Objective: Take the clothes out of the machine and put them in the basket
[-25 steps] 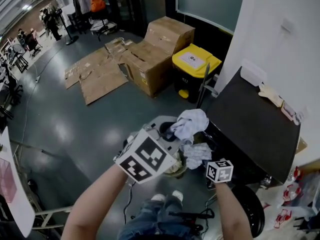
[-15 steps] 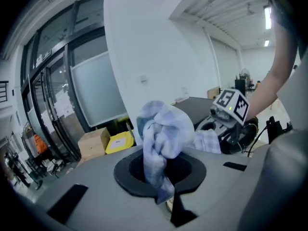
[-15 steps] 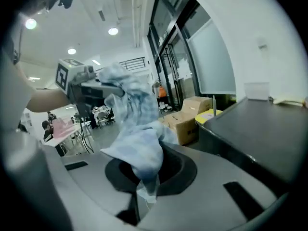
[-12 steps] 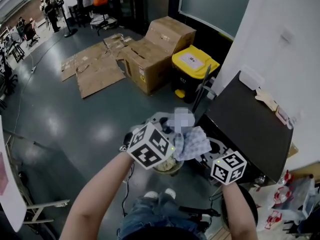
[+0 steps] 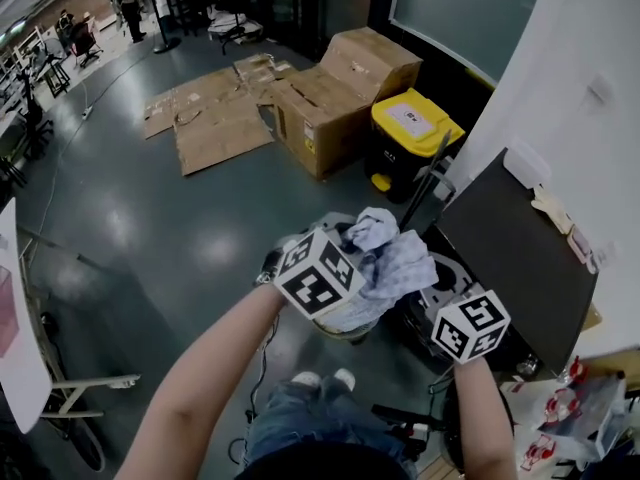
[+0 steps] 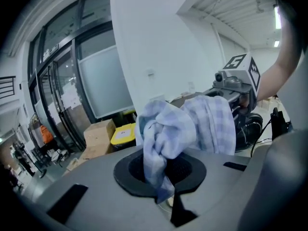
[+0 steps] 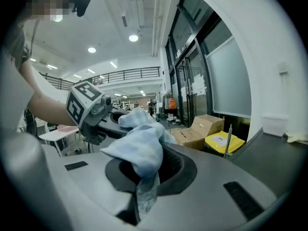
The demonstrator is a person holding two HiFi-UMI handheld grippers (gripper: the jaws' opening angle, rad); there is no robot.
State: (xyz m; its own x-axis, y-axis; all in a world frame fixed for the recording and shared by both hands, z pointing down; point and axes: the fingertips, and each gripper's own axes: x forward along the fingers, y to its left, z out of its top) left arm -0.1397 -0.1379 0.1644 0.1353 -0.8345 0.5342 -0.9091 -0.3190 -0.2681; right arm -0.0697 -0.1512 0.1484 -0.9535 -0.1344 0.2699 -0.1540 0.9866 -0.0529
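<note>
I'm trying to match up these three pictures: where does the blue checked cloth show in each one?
Head view: the checked cloth is bunched just right of centre.
Left gripper view: centre, pinched in the left claw, bulging up and right.
Right gripper view: left of centre, pinched in the right claw.
Shared landmark: the yellow bin, above the cloth, left of it, right of it, in that order.
</note>
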